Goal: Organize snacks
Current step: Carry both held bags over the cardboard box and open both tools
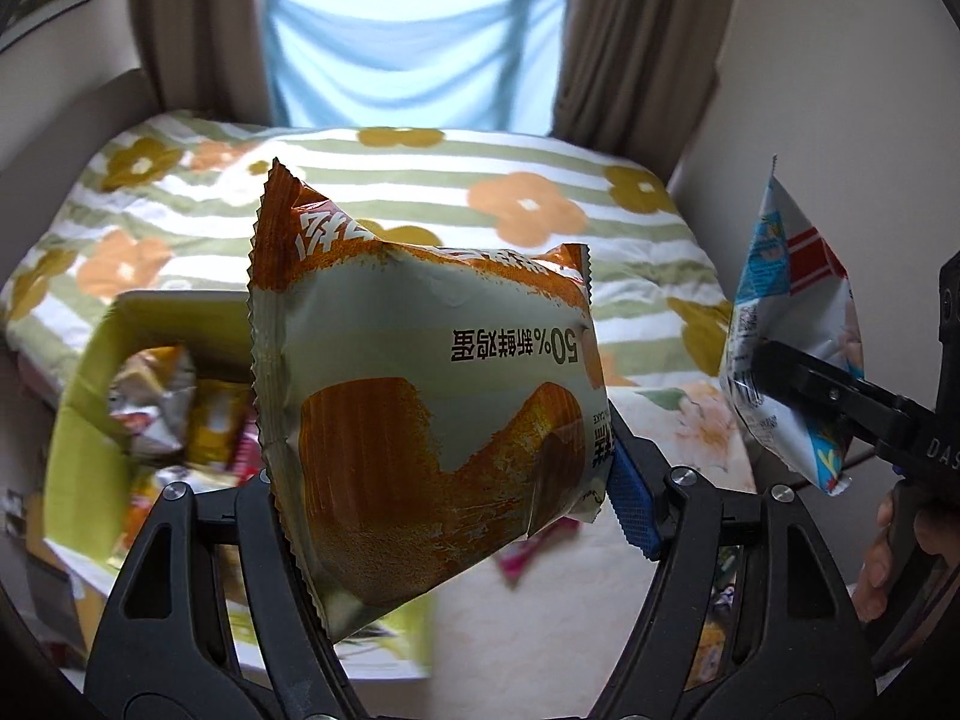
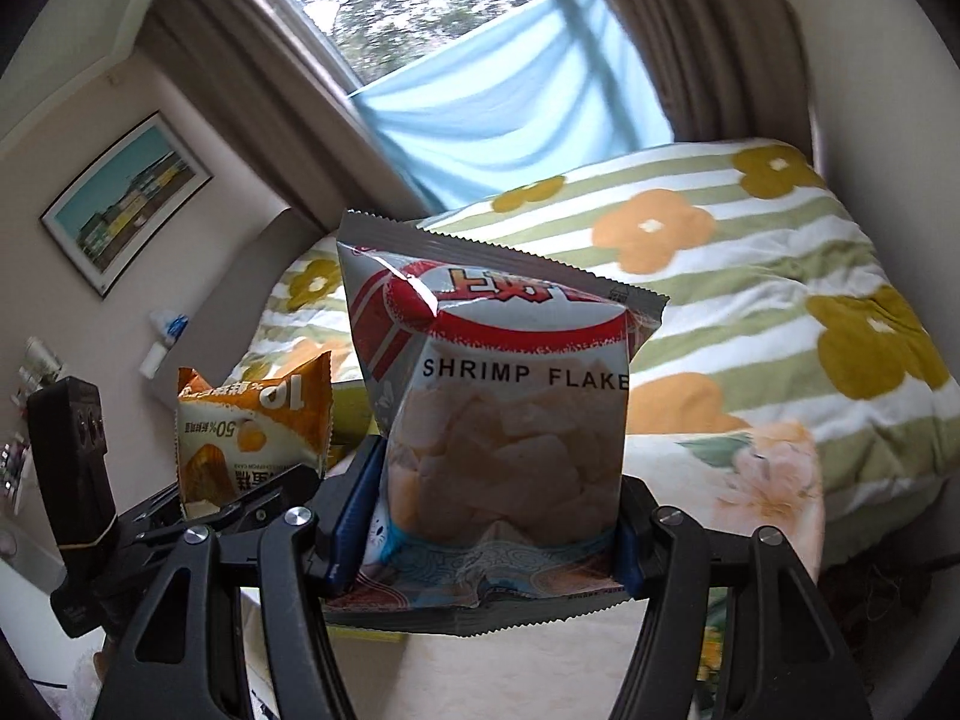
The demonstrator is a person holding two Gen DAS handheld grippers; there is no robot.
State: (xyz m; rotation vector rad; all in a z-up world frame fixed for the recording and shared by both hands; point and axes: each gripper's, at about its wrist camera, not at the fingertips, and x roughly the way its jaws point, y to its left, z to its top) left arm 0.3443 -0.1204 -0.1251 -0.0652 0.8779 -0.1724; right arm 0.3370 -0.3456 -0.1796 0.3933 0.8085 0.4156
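My left gripper [image 1: 456,510] is shut on an orange and pale green cake packet [image 1: 420,396] and holds it up in the air; the packet also shows at the left of the right wrist view [image 2: 252,432]. My right gripper [image 2: 486,540] is shut on a grey and red shrimp flakes bag [image 2: 498,420], also held in the air; that bag shows at the right of the left wrist view [image 1: 786,336]. Below left, a yellow-green box [image 1: 78,420] holds several snack packets [image 1: 156,402].
A bed with a flowered, green-striped quilt [image 1: 480,198] lies ahead, with a window, a blue cloth [image 1: 408,42] and brown curtains behind it. A few loose packets [image 1: 528,552] lie on the pale surface below. A framed picture [image 2: 126,210] hangs on the left wall.
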